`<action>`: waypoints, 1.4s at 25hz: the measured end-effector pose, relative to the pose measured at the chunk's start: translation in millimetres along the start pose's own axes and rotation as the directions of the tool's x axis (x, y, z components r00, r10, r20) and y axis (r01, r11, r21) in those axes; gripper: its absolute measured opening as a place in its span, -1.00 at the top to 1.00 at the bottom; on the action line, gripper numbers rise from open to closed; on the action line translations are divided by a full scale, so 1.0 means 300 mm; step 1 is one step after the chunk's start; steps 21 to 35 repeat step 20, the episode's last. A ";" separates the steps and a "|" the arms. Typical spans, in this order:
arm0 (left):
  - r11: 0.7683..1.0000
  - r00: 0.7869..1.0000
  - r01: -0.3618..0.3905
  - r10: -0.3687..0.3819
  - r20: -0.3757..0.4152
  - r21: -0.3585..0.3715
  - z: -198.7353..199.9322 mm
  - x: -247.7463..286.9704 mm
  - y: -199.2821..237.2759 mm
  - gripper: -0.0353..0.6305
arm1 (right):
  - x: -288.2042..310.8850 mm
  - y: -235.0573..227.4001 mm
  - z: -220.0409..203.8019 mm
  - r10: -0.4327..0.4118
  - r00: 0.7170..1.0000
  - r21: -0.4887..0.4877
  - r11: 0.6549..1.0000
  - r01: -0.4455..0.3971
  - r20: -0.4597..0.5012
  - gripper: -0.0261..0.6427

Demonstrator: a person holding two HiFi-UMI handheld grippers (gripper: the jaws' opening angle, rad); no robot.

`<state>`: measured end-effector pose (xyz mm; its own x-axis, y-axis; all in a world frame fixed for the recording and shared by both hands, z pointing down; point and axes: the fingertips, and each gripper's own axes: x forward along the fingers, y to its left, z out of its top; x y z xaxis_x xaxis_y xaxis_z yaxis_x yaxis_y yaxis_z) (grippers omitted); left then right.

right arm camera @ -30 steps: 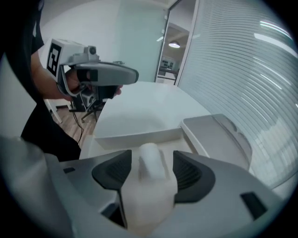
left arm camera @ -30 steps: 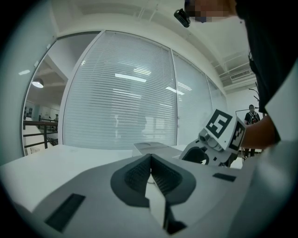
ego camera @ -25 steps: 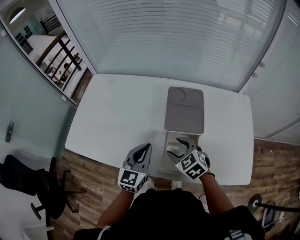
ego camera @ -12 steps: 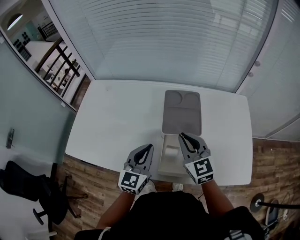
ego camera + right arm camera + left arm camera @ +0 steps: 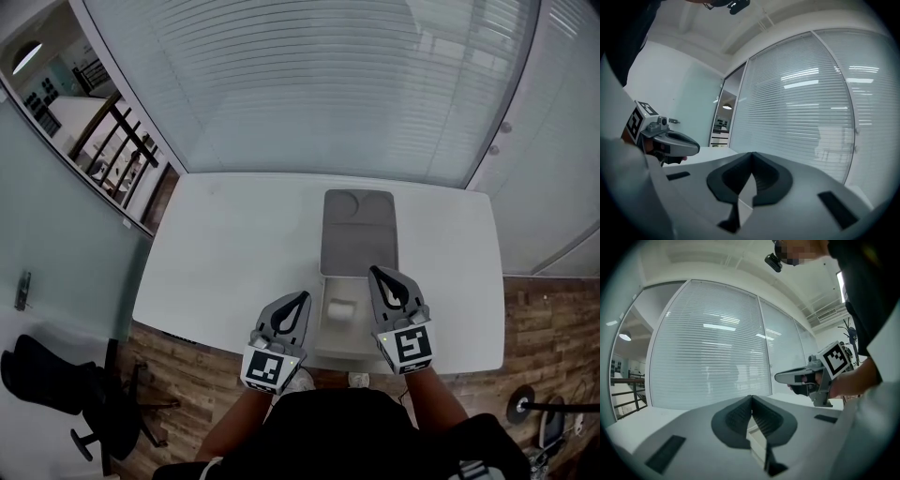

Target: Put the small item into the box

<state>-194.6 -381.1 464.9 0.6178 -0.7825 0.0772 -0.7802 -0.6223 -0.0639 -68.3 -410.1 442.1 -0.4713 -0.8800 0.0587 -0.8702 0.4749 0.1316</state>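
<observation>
An open pale box (image 5: 330,349) stands near the white table's (image 5: 234,253) front edge, its grey lid (image 5: 359,234) folded back flat behind it. A small white item (image 5: 339,310) lies inside the box. My left gripper (image 5: 302,296) hovers just left of the box, shut and empty; its jaws meet at a point in the left gripper view (image 5: 751,397). My right gripper (image 5: 376,272) is over the box's right rim, shut with nothing between its jaws (image 5: 751,154). Each gripper shows in the other's view: the right gripper (image 5: 806,377), the left gripper (image 5: 670,140).
A glass wall with blinds (image 5: 309,84) runs behind the table. A black office chair (image 5: 47,380) stands on the wood floor at lower left, and a round stand base (image 5: 523,405) at lower right. The table's front edge lies right under my grippers.
My right gripper has drawn back out of the box and shut its jaws, ending at the box's right side. The small white item stays in the box. The left gripper has barely moved.
</observation>
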 end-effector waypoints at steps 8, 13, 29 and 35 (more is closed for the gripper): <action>1.000 1.000 0.017 -0.017 0.009 -0.018 -0.001 0.011 -0.025 0.85 | -0.012 0.004 0.037 -0.001 0.999 -0.021 1.000 0.002 0.037 0.91; 1.000 1.000 0.013 -0.013 0.009 -0.028 -0.003 0.007 -0.023 0.85 | -0.012 0.004 0.026 -0.004 0.999 -0.018 1.000 0.005 0.033 0.91; 1.000 0.999 0.007 -0.007 0.040 0.004 0.018 -0.005 0.002 0.85 | -0.014 0.029 0.024 0.002 0.999 -0.020 1.000 -0.001 0.032 0.91; 1.000 0.999 0.007 -0.007 0.040 0.004 0.018 -0.005 0.002 0.85 | -0.014 0.029 0.024 0.002 0.999 -0.020 1.000 -0.001 0.032 0.91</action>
